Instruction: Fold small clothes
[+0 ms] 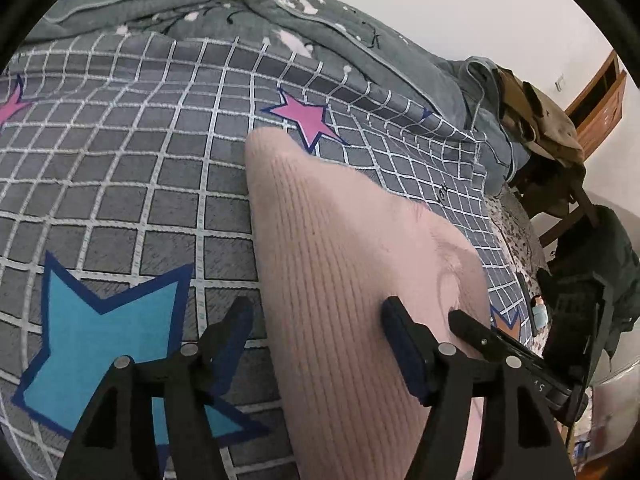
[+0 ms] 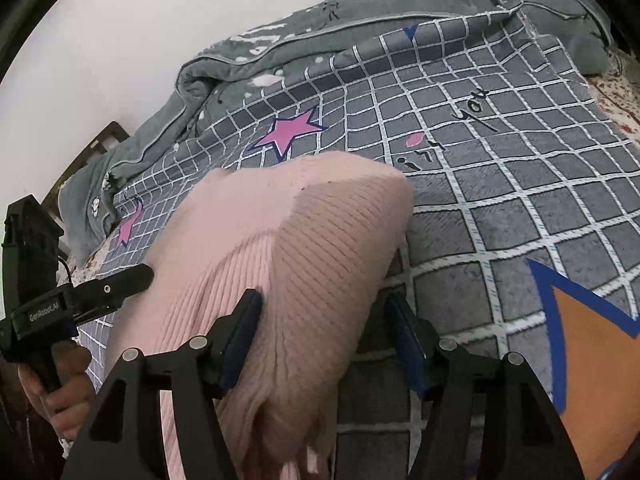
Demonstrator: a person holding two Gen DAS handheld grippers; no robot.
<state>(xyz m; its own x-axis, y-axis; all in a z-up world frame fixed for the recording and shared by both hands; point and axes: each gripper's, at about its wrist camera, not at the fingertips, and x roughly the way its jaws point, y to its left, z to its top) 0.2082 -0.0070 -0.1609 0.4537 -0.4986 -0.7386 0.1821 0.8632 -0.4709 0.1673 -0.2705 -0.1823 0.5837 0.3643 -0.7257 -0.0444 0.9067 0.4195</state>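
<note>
A pink ribbed knit garment (image 1: 340, 248) lies partly folded on a grey checked bedsheet (image 1: 132, 168) with star prints. My left gripper (image 1: 316, 328) is open, its fingers straddling the garment's left edge near me. My right gripper (image 2: 324, 324) is open too, its fingers on either side of the garment's (image 2: 288, 232) right edge, with cloth between them. The right gripper's finger shows in the left wrist view (image 1: 488, 336) on the garment's far side. The left gripper and the hand holding it show in the right wrist view (image 2: 100, 288) at the left.
A rumpled grey blanket (image 1: 248, 4) lies along the back of the bed. A chair draped with clothes (image 1: 548, 128) and a wooden cabinet (image 1: 600, 104) stand at the right. A phone-like object (image 1: 538, 312) lies near the bed's right edge.
</note>
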